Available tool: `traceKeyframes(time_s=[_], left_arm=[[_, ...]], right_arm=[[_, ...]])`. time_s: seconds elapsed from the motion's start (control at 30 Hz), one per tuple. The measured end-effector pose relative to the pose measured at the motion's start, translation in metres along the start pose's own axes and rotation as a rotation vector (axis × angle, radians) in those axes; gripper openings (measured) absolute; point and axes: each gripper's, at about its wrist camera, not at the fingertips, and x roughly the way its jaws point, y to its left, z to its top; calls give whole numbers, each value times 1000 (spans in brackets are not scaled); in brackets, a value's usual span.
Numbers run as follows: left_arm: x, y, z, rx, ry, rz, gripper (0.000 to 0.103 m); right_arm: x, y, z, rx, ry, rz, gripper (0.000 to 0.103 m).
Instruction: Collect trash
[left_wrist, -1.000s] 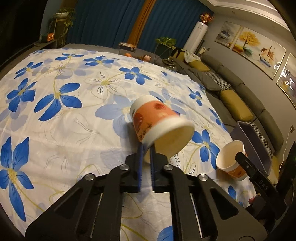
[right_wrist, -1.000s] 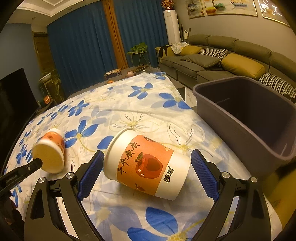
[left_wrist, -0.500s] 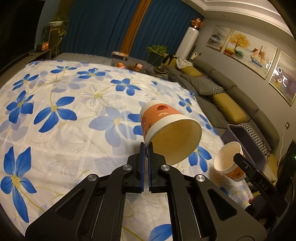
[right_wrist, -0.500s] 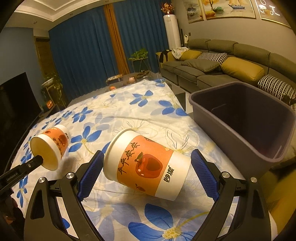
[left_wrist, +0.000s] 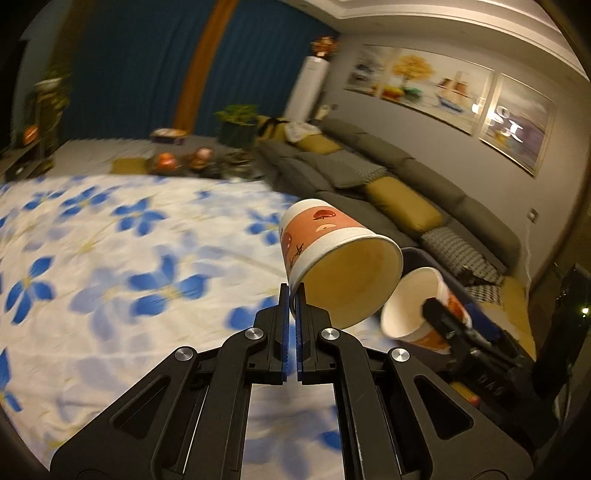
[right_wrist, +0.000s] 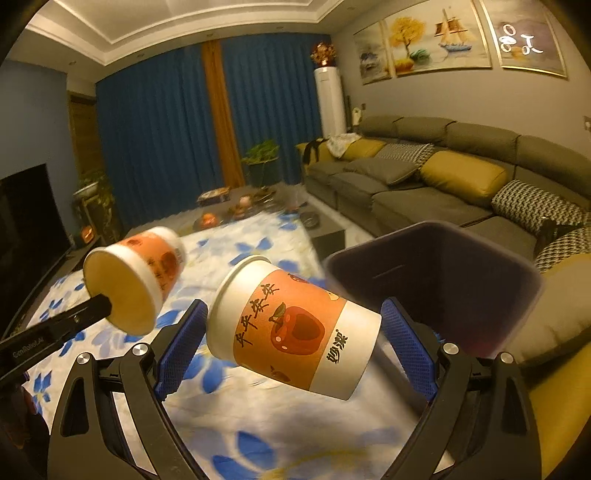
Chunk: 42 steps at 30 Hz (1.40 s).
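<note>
Now mid-carry: your left gripper fingers pinch first cup's rim, right gripper fingers clamp second cup endwise. Next: reach bin off desk's right edge, release over opening.

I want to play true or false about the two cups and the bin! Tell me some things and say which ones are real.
1. The left gripper pinches the rim of a paper cup. True.
2. The right gripper holds its cup by the rim too. False: it holds the cup sideways, one finger at each end.
3. Both cups are up in the air, above the flowered cloth. True.
4. The grey bin has a lid on. False: it is open at the top.
5. The cups are blue. False: they are orange and white, with a red fruit picture.
</note>
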Motion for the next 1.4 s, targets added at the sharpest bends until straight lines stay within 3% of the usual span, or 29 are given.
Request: traceKeyframes(time_s=[0.33, 0.6, 0.67, 0.73, 0.83, 1.03, 1.23, 1.4], left_arm=[[88, -102, 15, 103, 80, -179, 1], [148, -122, -1, 132, 181, -230, 3], [155, -124, -7, 151, 199, -237, 11], [156, -120, -11, 156, 202, -227, 37], [149, -111, -12, 149, 183, -205, 56], [106, -95, -13, 160, 110, -83, 81], [32, -74, -28, 216, -6, 83, 95], [-29, -52, -40, 194, -64, 177, 97]], right_arm=[[4, -90, 18, 66, -52, -142, 91], [24, -127, 22, 150, -48, -125, 91], [29, -129, 21, 163, -39, -115, 92], [33, -131, 21, 180, -32, -104, 92], [31, -133, 20, 189, -32, -108, 93], [3, -117, 19, 116, -41, -163, 96], [-41, -79, 6, 13, -80, -138, 97], [-73, -49, -13, -46, -88, -127, 97]])
